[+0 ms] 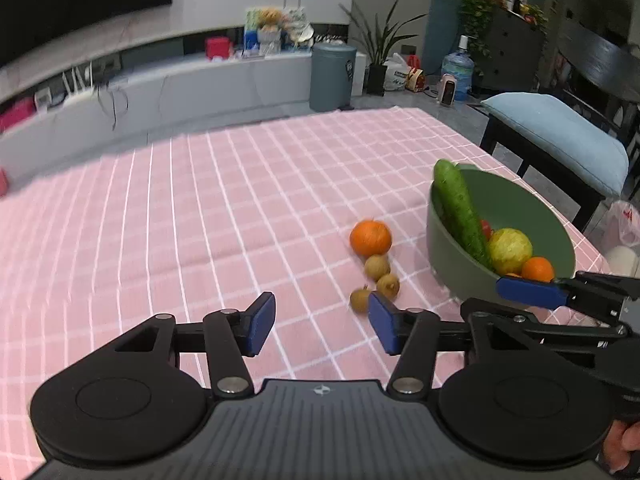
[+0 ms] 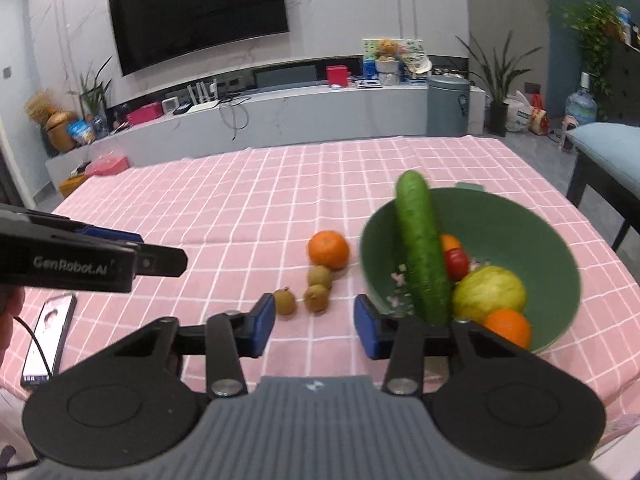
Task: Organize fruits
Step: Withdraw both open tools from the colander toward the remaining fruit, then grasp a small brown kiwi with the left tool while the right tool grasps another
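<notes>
On the pink checked tabletop [image 2: 240, 200] a loose orange [image 2: 329, 250] lies with three kiwis [image 2: 316, 297] just at its 6 o'clock. At 3 o'clock of them stands the green bowl [image 2: 552, 264], holding a cucumber [image 2: 422, 256] leaning on its rim, a guava [image 2: 490, 294], oranges and a tomato [image 2: 457, 263]. The left gripper [image 1: 322, 324] and the right gripper [image 2: 315, 326] both hover with jaws partly apart, nothing between them. A phone [image 2: 48, 340] lies at 9 o'clock.

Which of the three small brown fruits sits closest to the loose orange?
The farthest brown fruit, touching the orange; the other two lie nearer the camera.
</notes>
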